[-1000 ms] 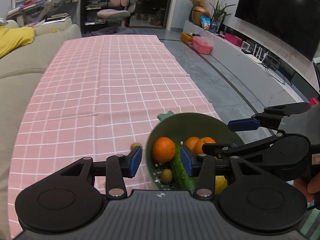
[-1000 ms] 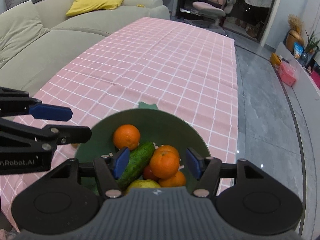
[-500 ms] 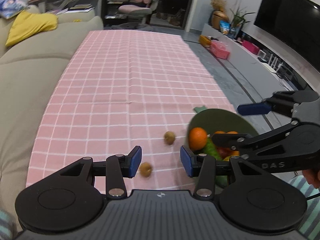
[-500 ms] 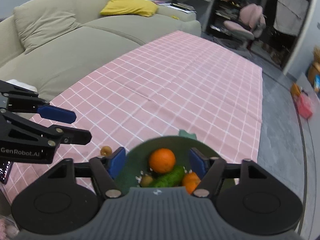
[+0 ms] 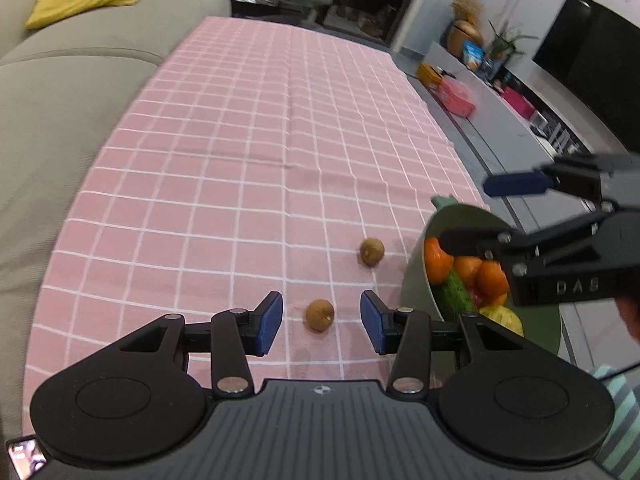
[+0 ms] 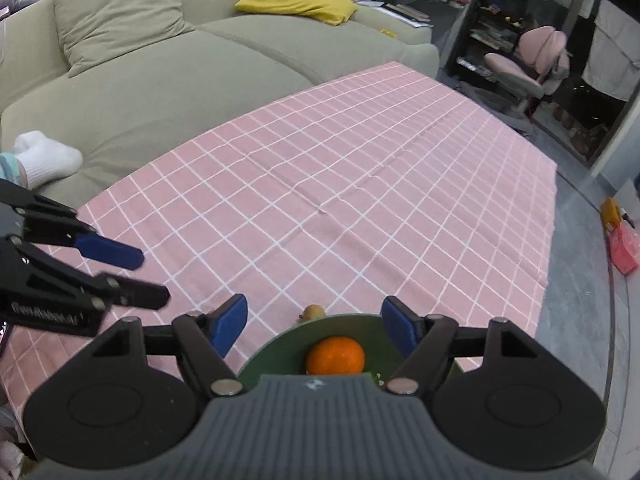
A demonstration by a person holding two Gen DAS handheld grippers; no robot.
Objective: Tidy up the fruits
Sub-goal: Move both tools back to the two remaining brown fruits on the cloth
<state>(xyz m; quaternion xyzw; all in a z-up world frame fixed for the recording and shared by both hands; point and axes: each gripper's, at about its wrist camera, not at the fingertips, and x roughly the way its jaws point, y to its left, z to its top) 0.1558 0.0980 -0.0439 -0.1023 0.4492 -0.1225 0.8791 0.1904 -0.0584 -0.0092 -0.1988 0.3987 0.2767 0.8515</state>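
Jaws of the left gripper (image 5: 320, 322), spread and empty, had swung off the green bowl (image 5: 416, 280) at three o'clock to bracket a loose brown fruit (image 5: 319, 315), likely next for pickup.

Bowl (image 6: 276, 346) mostly hidden behind right gripper body; small fruit (image 6: 313, 312) half-hidden by rim. TV (image 5: 592, 48) cut off by the frame edge.

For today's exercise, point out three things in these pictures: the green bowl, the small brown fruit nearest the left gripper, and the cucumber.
green bowl (image 5: 416, 280), left wrist view, on its outer wall.
small brown fruit (image 5: 319, 314), left wrist view, on its middle.
cucumber (image 5: 456, 294), left wrist view, on its visible green skin.
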